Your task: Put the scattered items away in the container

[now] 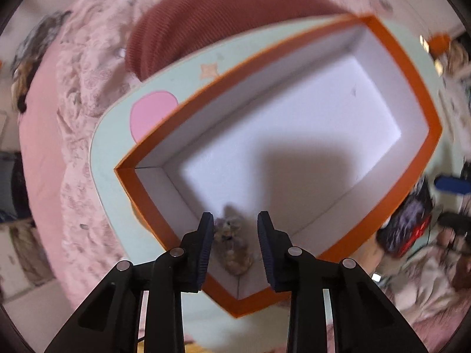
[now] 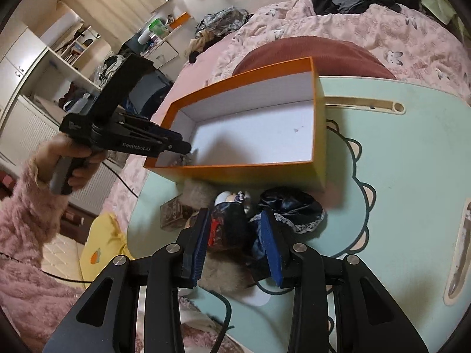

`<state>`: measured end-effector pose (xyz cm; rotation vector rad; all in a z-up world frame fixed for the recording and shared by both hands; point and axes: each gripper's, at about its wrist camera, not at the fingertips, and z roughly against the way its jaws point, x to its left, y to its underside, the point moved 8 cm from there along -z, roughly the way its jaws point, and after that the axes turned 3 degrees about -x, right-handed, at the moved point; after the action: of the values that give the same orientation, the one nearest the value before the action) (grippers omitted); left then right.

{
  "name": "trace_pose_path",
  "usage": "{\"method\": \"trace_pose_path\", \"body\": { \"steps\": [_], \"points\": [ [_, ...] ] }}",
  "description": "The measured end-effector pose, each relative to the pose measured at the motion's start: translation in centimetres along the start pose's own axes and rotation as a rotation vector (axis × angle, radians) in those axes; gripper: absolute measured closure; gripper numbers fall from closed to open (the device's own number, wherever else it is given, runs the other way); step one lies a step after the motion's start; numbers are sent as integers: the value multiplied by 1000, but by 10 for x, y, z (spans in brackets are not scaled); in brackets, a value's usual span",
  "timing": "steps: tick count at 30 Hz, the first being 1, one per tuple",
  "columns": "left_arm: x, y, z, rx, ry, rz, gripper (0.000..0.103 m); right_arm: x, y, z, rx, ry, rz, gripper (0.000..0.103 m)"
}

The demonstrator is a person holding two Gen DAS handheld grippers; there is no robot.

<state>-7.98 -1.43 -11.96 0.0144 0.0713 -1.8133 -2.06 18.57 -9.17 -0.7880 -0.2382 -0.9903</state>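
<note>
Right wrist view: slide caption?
Right gripper clamps a dark doll on the table before the orange box.

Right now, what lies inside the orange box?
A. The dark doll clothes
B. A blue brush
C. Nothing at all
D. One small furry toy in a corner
D: the left wrist view shows a small furry toy in the near corner of the box, between the open fingers of the left hand-held gripper; the rest of the white floor is bare.
</note>
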Motion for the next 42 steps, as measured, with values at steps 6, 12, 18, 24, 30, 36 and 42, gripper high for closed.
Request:
{"method": "trace_pose_path", "body": {
  "steps": [6, 12, 18, 24, 30, 36, 42],
  "points": [
    [-2, 0, -12, 99, -40, -107, 74, -2, 1, 0, -2, -30, -18, 67],
    [-10, -1, -19, 129, -16, -140, 74, -7, 1, 0, -3, -45, -41, 67],
    [-7, 0, -21, 137, 10, -124, 79, -10, 3, 1, -2, -54, -65, 67],
    [0, 1, -21, 152, 27, -105, 91, -9, 5, 1, -2, -64, -66, 67],
    [3, 9, -20, 151, 23, -121, 92, -13, 8, 3, -5, -65, -93, 67],
    [8, 15, -12, 111, 21, -107, 103, -15, 9, 5, -8, -64, -109, 67],
    [16, 6, 32, -16, 88, -57, 103, -16, 7, 7, -12, -48, -108, 67]
  ]
}}
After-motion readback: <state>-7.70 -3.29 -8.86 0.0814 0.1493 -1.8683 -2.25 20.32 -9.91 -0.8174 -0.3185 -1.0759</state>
